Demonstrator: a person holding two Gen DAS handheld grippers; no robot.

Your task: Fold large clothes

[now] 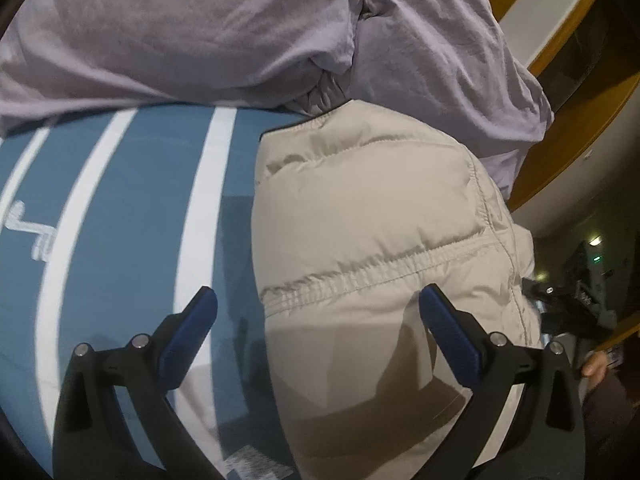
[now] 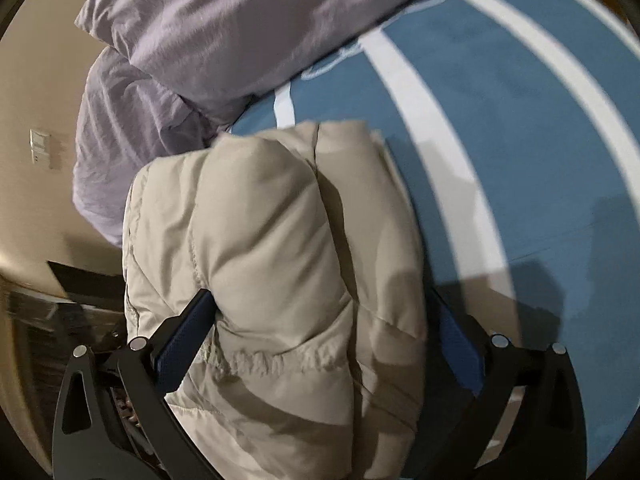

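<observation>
A beige quilted puffer jacket (image 1: 380, 208) lies folded in a thick bundle near the edge of a bed with a blue sheet with white stripes (image 1: 132, 200). My left gripper (image 1: 318, 308) hovers open over the jacket's near left edge, one fingertip above the sheet and the other above the jacket. In the right wrist view the jacket (image 2: 272, 220) bulges up between the wide-spread jaws of my right gripper (image 2: 322, 314). Its left finger (image 2: 188, 328) lies against the jacket's side, and the right one is partly hidden behind the fabric. The blue sheet (image 2: 500, 100) stretches away to the right.
A crumpled lilac duvet (image 1: 200, 20) is heaped just behind the jacket, as the duvet (image 2: 220, 20) also shows in the right wrist view. A wooden bed frame (image 1: 572, 128) runs past the bed edge. A person's hand (image 1: 596, 368) shows low right. A wall switch (image 2: 40, 146) is on the wall.
</observation>
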